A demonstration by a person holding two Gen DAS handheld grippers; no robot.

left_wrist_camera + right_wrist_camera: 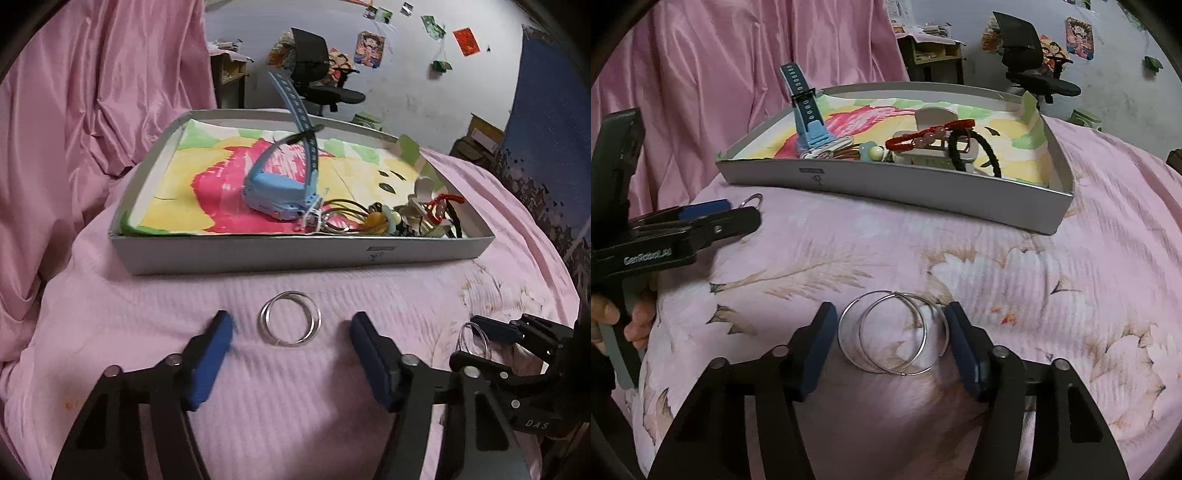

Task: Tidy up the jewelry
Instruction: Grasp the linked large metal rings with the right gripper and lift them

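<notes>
Silver hoop earrings (pixel 894 332), a pair lying overlapped on the pink floral cloth (pixel 1071 295), sit between the spread fingers of the right gripper (pixel 890 343); the right pad looks to be at the hoops' edge, though contact cannot be confirmed. Ahead of the left gripper (pixel 290 354), whose fingers likewise stand apart and grasp nothing, lies a second stack of silver rings (pixel 290 318), just beyond the fingertips. Beyond both grippers rests the shallow grey tray (pixel 295 254), lined with a coloured drawing. Already inside it: a blue wristwatch (pixel 280 195) with its strap raised, a red beaded bracelet (pixel 923 138), a black braided band (pixel 991 155), and a cluster of thin bangles and beads (pixel 354 218) toward the near wall. Judged from this arrangement, the task is well advanced: most pieces are collected in the tray, and the two sets of hoops on the cloth remain to be gripped and carried forward into it.
</notes>
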